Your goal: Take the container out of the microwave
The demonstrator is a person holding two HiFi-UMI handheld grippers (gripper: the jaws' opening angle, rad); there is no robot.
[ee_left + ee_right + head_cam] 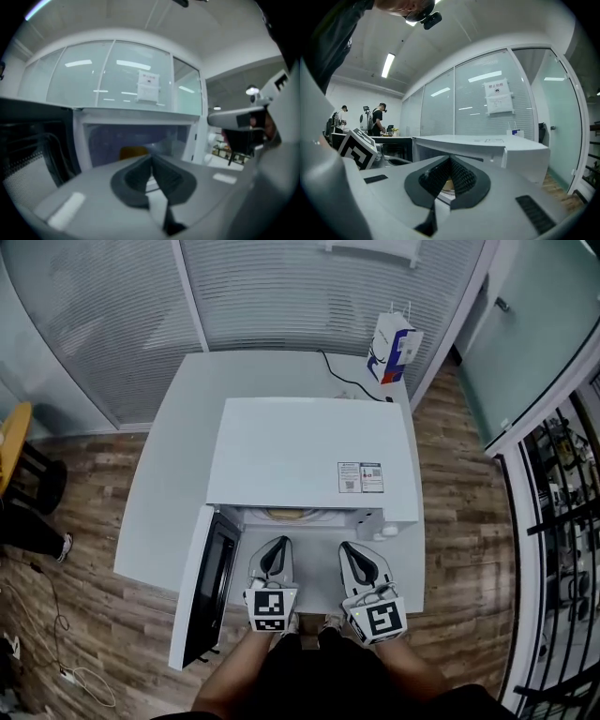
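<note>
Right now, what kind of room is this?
Probably an office or lab, not a home kitchen: striped frosted-glass partition walls, a boxy white microwave on a plain white table, and people working at a distant counter.

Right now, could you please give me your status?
Left gripper and right gripper shut, empty, before the open microwave. Container inside, untouched. Door swung left, path clear.

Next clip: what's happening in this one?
A person holds two grippers in front of a microwave on a white table. Its door hangs open at the left, and a yellowish container sits inside, untouched. The left gripper and right gripper are both shut and empty, side by side just outside the opening, pointing in.
</note>
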